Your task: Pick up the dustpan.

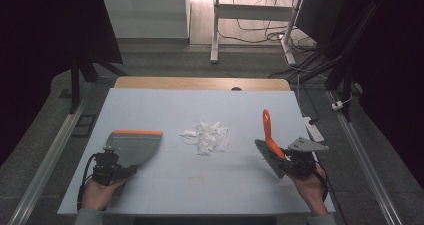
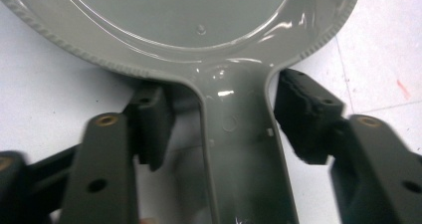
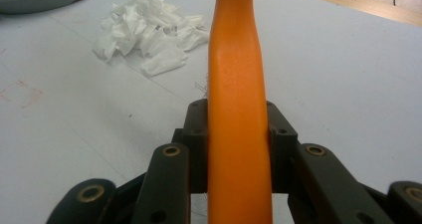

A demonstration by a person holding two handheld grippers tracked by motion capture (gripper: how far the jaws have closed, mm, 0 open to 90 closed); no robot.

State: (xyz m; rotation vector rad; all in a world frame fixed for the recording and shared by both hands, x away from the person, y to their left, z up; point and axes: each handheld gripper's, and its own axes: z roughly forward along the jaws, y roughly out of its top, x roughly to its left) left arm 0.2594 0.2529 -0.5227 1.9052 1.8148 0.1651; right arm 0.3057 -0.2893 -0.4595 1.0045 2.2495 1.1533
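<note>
Paper scraps (image 1: 207, 136) sit mid-frame in the high view, a loose white pile on the pale table (image 1: 165, 185), well apart from both tools. In the right gripper view the pile is upper left (image 3: 149, 32).

Brush (image 1: 270, 145) is right of centre, orange handle pointing up-frame, bristles low near your right hand (image 1: 310, 185). Right gripper (image 3: 238, 134) is clamped on the handle: both jaws press flat against the orange. Grip looks solid.

Dustpan (image 1: 132, 147) is at lower left, orange lip facing up-frame and toward the pile. Left gripper (image 2: 221, 122) straddles the grey handle (image 2: 239, 149), but the jaws are parted: one pad (image 2: 303, 112) sits at the handle's edge, while the other shows a clear gap. So the pan isn't gripped yet.

My read is that this is a sweep-up, with nothing collected yet. Suggestions:
- Close the left jaws fully before you move the pan, or it may twist.
- Set the pan lip flat on the table just beside the pile.
- Bring the bristles down behind the scraps and pull with short strokes toward the lip; light paper will scatter if you go fast.
</note>
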